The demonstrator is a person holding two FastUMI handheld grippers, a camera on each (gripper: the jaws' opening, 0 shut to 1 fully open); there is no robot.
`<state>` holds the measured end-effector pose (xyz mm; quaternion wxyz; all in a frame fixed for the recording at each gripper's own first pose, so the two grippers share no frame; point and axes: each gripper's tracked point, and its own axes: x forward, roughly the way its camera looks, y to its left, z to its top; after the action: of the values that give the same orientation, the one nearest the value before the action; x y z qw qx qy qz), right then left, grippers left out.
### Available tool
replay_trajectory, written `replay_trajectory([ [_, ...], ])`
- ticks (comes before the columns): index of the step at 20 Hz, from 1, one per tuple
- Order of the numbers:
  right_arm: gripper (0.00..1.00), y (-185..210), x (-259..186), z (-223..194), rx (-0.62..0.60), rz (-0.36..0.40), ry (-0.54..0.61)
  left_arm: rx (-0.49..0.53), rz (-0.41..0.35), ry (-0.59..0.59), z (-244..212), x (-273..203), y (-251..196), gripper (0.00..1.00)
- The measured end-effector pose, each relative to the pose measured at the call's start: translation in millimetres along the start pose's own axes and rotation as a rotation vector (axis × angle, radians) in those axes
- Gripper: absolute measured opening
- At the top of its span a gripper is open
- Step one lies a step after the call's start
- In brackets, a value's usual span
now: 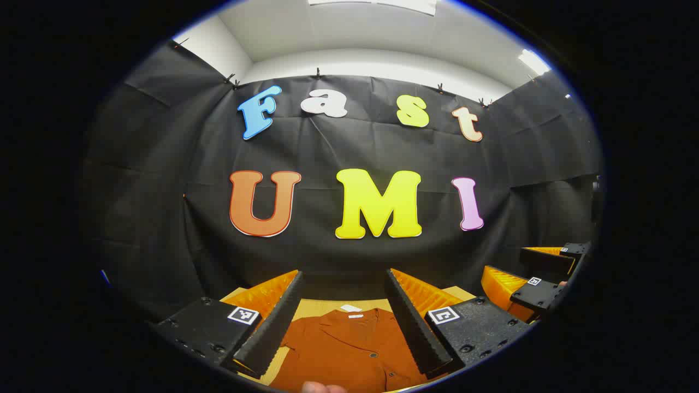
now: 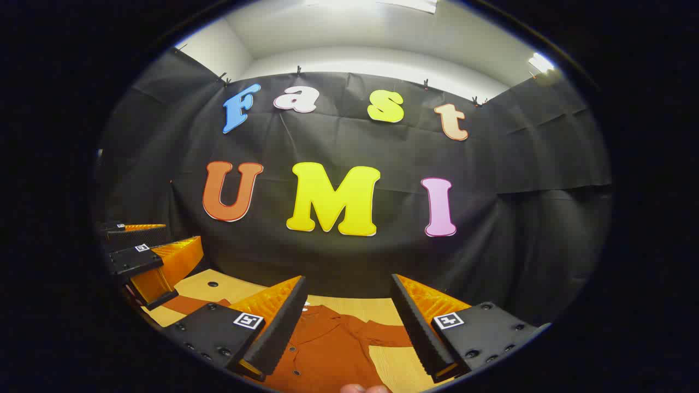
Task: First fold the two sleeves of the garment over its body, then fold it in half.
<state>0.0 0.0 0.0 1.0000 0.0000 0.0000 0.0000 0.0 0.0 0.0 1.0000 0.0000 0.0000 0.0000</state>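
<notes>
Both grippers hang spread wide and empty above the table (image 2: 393,367), left gripper (image 1: 344,316) over the collar and right gripper (image 2: 347,322) nearer one outstretched sleeve (image 2: 385,334), likely poised for the first fold of the flat rust-brown shirt (image 1: 349,349), whose neck tag (image 1: 354,315) is unreadable.

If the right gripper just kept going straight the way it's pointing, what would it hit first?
Probably the black cloth wall. The right gripper, jaws open, points level over the shirt on the table, so it would likely pass above both, though depth is hard to judge.
</notes>
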Motion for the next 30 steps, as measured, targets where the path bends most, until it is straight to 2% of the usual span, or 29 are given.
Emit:
replay_trajectory([
  [8,0.96,-11,-5,2,0.000,-0.014,-0.007,-0.002,0.021,-0.001,0,-6,4,0.96],
  [13,0.99,-7,-7,0,0.002,0.000,0.000,-0.001,0.026,0.005,-1,-12,4,0.96],
  [24,0.97,-6,-2,1,0.007,0.040,-0.002,0.014,0.061,0.003,-1,-10,8,0.96],
  [27,0.97,-26,5,-3,0.007,-0.016,0.007,0.016,0.048,0.016,-7,-4,1,0.96],
  [30,0.97,-33,8,-5,0.026,-0.026,0.018,0.016,0.048,0.013,-6,-2,1,0.96],
])
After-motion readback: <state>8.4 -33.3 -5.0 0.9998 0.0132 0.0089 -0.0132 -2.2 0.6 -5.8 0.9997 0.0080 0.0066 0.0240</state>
